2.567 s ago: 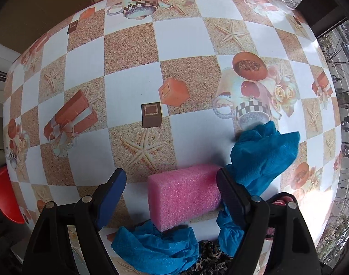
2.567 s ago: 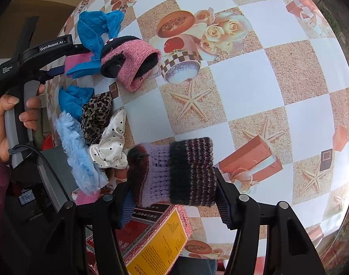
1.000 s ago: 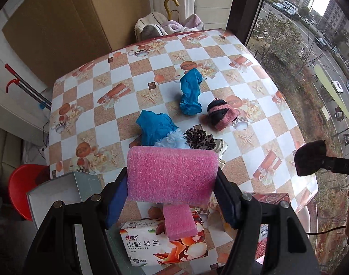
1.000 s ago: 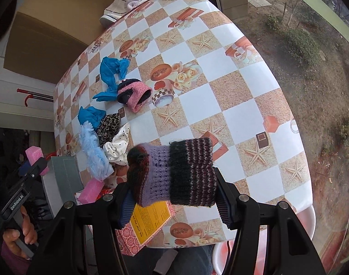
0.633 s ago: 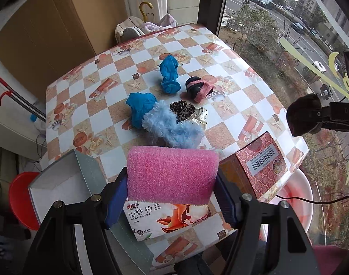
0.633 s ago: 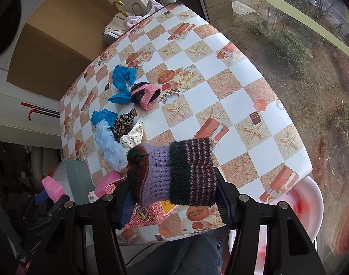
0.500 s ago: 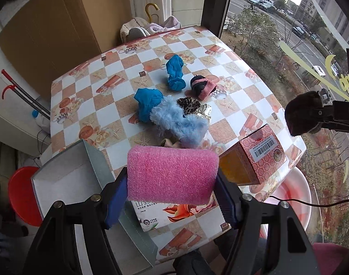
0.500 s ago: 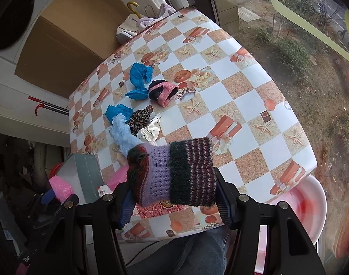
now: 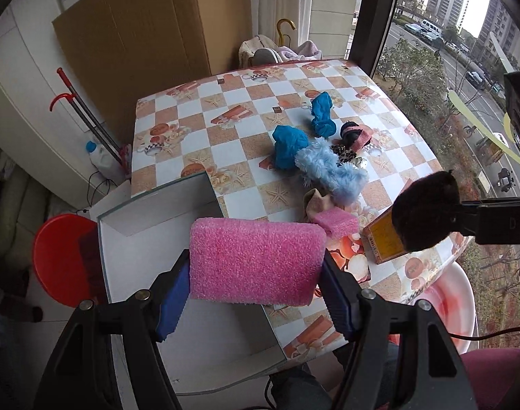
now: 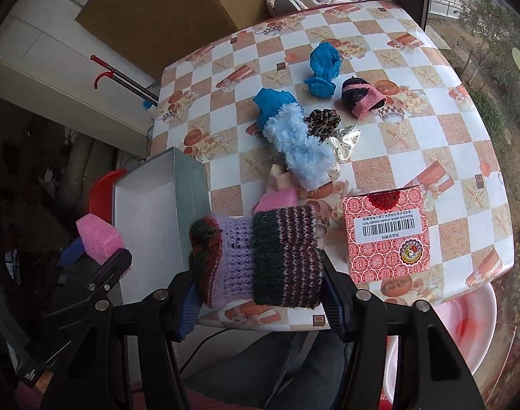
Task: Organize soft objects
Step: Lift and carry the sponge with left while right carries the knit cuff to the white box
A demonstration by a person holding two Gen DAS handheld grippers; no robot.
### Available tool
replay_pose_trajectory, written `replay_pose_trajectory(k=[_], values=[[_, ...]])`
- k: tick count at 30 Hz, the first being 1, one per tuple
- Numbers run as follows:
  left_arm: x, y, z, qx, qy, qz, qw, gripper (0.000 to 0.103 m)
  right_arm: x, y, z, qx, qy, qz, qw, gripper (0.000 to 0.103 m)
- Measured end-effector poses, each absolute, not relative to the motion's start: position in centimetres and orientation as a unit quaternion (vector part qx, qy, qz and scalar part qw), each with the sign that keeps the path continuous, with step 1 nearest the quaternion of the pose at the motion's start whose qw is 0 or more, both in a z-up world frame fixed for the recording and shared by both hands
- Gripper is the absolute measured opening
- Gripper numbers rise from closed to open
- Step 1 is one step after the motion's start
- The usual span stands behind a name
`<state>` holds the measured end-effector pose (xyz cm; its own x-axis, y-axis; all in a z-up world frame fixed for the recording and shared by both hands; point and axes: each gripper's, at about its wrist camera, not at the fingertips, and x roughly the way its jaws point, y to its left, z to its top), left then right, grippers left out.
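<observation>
The left gripper (image 9: 255, 285) pinched a pink foam block (image 9: 256, 261) between its blue pads, held in the air above the open grey box (image 9: 178, 239) that stood off the near-left corner of the table (image 9: 198, 136). The right gripper (image 10: 258, 295) clamped a knitted purple-and-dark sock roll (image 10: 255, 261), held over the table's near edge, just right of the box. On the checked tablecloth a second, smaller pink foam piece (image 9: 335, 222) lay near the box, touching a beige cloth (image 9: 316, 202). Farther back lay a fluffy light-blue item (image 10: 299, 147), two blue cloths (image 10: 321, 66), a leopard-print scrunchie (image 10: 321, 121), a white dotted scrunchie (image 10: 343, 143) and a pink-and-black sock roll (image 10: 360, 97), clustered near the table's middle. A red patterned carton (image 10: 386, 235) stood at the near right.
</observation>
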<state>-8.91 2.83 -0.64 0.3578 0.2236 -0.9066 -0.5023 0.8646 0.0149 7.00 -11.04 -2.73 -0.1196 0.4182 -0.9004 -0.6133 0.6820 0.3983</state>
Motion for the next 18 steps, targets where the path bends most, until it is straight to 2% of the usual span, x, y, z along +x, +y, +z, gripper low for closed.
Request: replay_pose_trajectory(k=[10, 18], values=[[-13.3, 4.8, -1.0, -0.174, 0.506, 0.281, 0.797, 0.073, 3.8, -4.7, -0.7, -0.154, 0.603, 0.455, 0.637, 0.061], [-15.0, 5.2, -1.5, -0.193, 0.503, 0.302, 0.787, 0.073, 1.2, -2.4, -1.3, -0.198, 0.598, 0.485, 0.607, 0.061]])
